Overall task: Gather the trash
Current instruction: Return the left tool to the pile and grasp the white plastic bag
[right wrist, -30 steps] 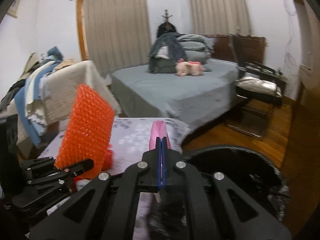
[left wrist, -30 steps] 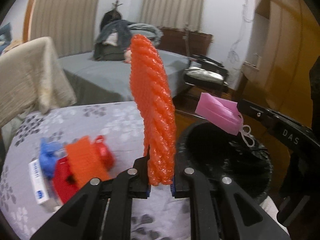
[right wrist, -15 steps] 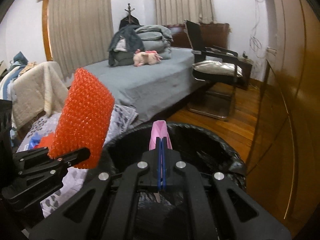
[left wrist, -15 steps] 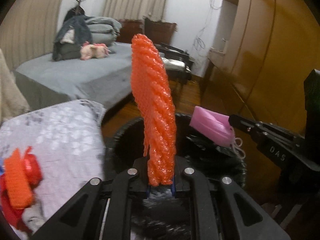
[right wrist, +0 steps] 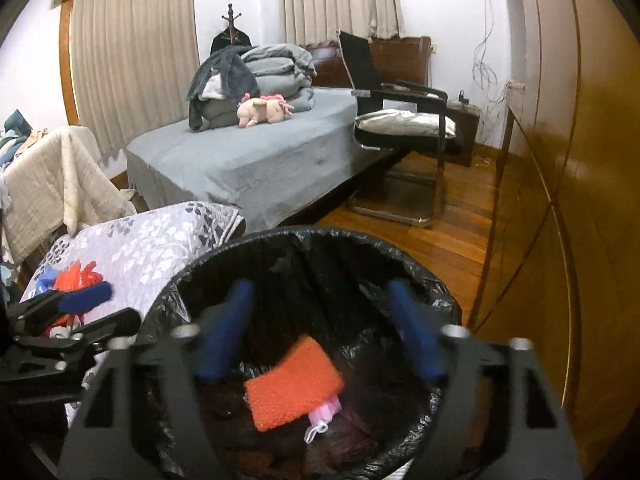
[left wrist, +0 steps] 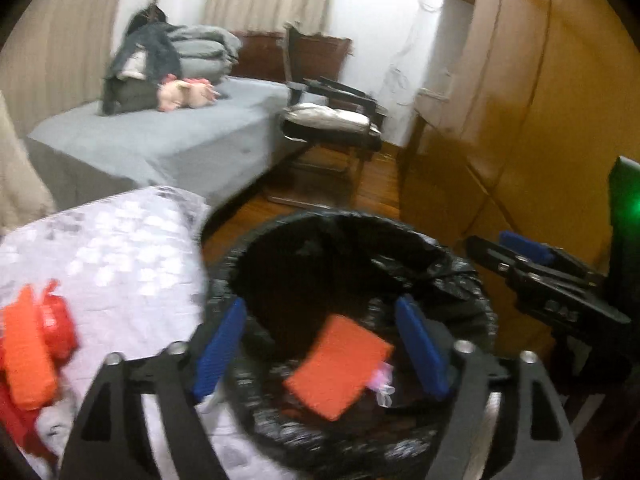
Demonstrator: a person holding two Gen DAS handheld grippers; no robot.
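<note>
A black-lined trash bin sits below both grippers. An orange foam net sleeve and a pink face mask lie inside it. My left gripper is open and empty over the bin; it also shows at the left of the right wrist view. My right gripper is open and empty over the bin; it also shows at the right of the left wrist view.
More trash, orange, red and blue, lies on the grey floral cloth left of the bin. A bed, a black chair and a wooden wardrobe stand behind.
Both grippers opened over the bin. The orange net sleeve and the pink mask dropped out of them into the bin.
</note>
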